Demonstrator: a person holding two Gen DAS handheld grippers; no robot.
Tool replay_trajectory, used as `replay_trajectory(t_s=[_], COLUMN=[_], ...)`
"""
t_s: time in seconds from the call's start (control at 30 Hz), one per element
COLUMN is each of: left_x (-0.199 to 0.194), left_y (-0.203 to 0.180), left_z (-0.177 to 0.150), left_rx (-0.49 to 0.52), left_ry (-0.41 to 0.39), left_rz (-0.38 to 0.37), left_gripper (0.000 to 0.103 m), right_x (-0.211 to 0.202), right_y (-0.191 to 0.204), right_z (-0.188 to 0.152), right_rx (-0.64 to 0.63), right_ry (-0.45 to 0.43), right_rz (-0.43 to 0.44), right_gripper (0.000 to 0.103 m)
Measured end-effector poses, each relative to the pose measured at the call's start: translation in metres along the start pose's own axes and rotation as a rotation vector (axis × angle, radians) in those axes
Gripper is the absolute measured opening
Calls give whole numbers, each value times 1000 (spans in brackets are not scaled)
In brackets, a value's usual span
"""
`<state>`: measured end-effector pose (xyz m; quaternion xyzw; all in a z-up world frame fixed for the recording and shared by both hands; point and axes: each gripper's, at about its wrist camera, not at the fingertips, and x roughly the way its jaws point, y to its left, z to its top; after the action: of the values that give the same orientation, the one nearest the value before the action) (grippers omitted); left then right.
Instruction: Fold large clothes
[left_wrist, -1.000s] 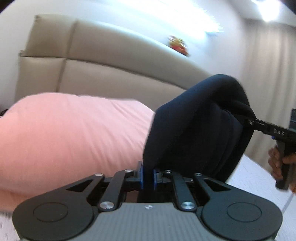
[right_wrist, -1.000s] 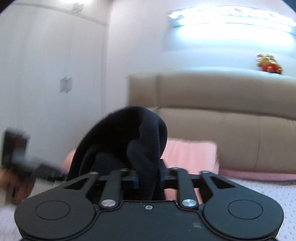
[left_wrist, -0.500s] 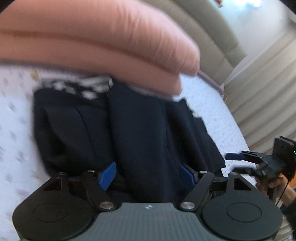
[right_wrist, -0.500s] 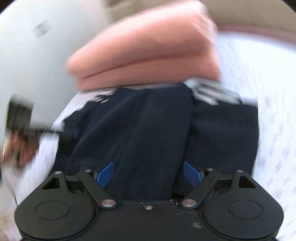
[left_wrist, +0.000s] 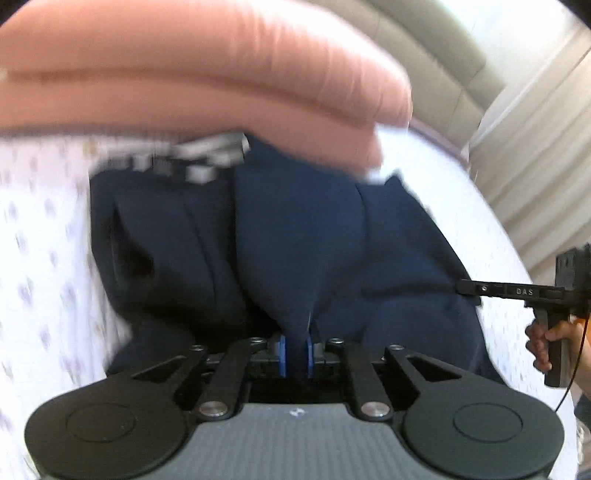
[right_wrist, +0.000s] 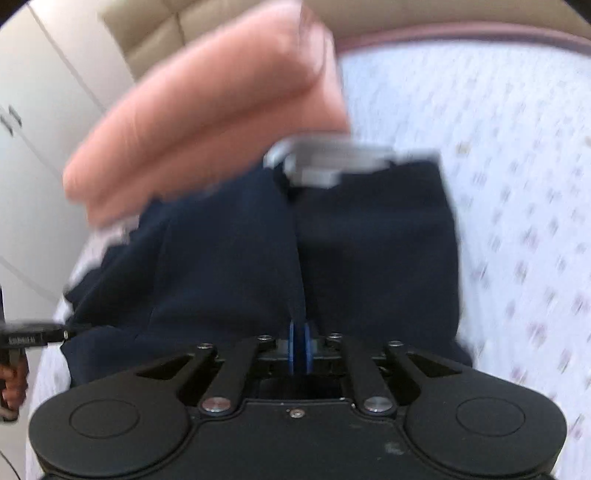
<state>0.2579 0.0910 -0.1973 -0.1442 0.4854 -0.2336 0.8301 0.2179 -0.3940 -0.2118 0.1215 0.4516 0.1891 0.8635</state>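
In the left wrist view, the left gripper (left_wrist: 295, 352) is clenched on a pinch of the navy garment (left_wrist: 295, 236); its jaws have just been closing, and the cloth rises in a peak from between the blue pads (left_wrist: 282, 354), which suggests an edge or fold taken up so it can be carried over the rest. The garment lies on the bed (left_wrist: 40, 258), on a white sheet with a small print, its far end tucked against the pink pillows (left_wrist: 207, 74) where a grey-and-white patterned band (left_wrist: 199, 162) shows. At the right edge the right gripper (left_wrist: 461, 286) reaches the cloth's side, its handle held by a hand (left_wrist: 546, 343); from here its grasp cannot be made out. In the right wrist view, the right gripper (right_wrist: 300, 347) is likewise clamped on a thin ridge of the navy garment (right_wrist: 229, 258), its jaws having just closed with fabric between the pads (right_wrist: 292, 347). Both pinches sit on the near edge, probably so the two hands can lift and fold it evenly. The pink pillows (right_wrist: 207, 122) sit beyond, and the left gripper (right_wrist: 62, 334) shows at the left edge. No container appears in either view; the garment rests directly on the bed (right_wrist: 517, 184).
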Motion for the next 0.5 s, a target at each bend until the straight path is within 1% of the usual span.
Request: replay_trajectory(t_s=[0.03,0.07,0.1,0.13,0.17,0.2,0.27,0.3,0.33,0.37,0.4,0.43,0.47,0.5], left_x=[3,2,2,1,3,6,17,20,23,22,15,9,4,4], left_y=[-2,-4,-6,-8,-9,-12,-11,-10,-10,-12,-14,-15,-13,-8], left_z=[-3,-7,-11,-13,-15,-14,-19,-22,-24,-25,-25,-28,-30,-33], left_rx=[-4,-17,-34,-48,-60,-74,-110,-126,-138,-137,-129,-125,-139,-165], left_ry=[7,1,2,13,24,37,76,90,95,83,59,38,34,43], left_rz=[-7,-25,-53,-76,-86,-92,-110,-119,-131,-128,-110,-85,-59,-34], left_gripper=[29,34,49,60,62,64,62,47,19,14,13,12,12,12], right_x=[3,1,-2,-7,-9,-10,4,13,18,16,10,8,5,8], right_y=[6,11,16,20,25,29,34,35,35,36,37,35,28,16], right_z=[-3,-6,-9,-10,-13,-13,-15,-19,-22,-26,-28,-31,-33,-35], right_rx=[-6,-10,-15,-21,-33,-46,-63,-57,-51,-68,-101,-127,-110,-57], right_ry=[3,-6,-15,-18,-13,2,76,113,132,114,93,64,52,69], right_rz=[4,17,42,60,75,71,39,29,21,20,37,50,41,34], right_gripper=[30,52,64,87,89,90,90,86,50,12,9,7,7,6])
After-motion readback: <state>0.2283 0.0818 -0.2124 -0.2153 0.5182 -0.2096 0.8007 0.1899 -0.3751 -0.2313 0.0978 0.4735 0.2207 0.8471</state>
